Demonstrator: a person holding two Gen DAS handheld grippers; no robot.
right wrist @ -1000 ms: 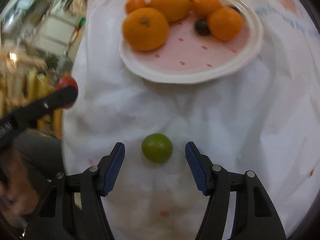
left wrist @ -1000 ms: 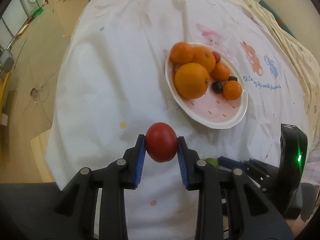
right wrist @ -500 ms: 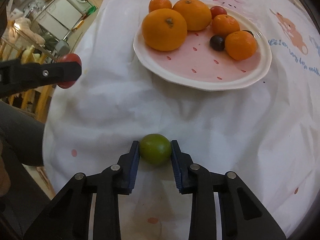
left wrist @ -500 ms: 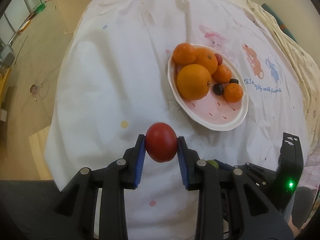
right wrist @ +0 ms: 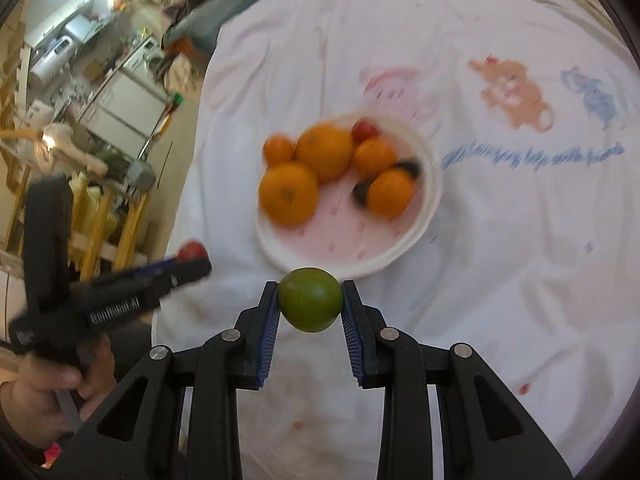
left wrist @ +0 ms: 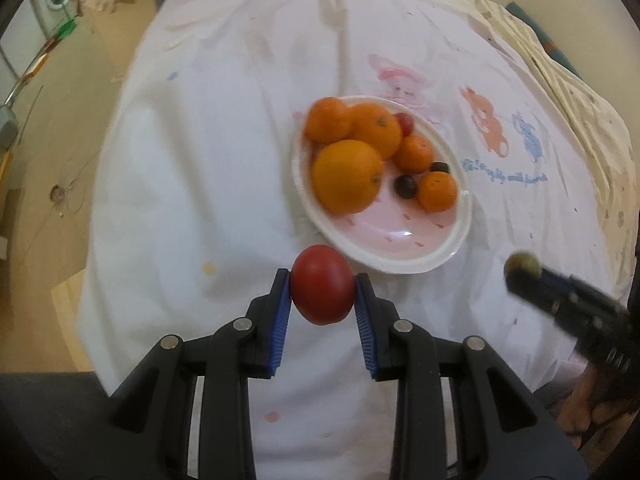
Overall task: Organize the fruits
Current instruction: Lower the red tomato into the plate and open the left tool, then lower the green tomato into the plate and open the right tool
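My left gripper [left wrist: 322,294] is shut on a red tomato [left wrist: 322,290] and holds it above the cloth, just short of the near rim of the white plate [left wrist: 408,266]. My right gripper [right wrist: 310,300] is shut on a green lime [right wrist: 310,299], lifted above the cloth in front of the plate [right wrist: 428,200]. The plate holds several oranges [left wrist: 347,176], a small red fruit [left wrist: 406,123] and dark grapes [left wrist: 405,186]. Each gripper shows in the other's view: the right one with the lime [left wrist: 522,266], the left one with the tomato [right wrist: 192,252].
A white tablecloth [left wrist: 200,160] with cartoon animal prints covers the round table. The table edge drops off at the left to a wooden floor [left wrist: 48,160]. Kitchen shelves and clutter [right wrist: 80,92] stand beyond the table at the left.
My right gripper closed on the green lime and has lifted it off the cloth toward the plate. My left gripper, still holding the tomato, moved closer to the plate.
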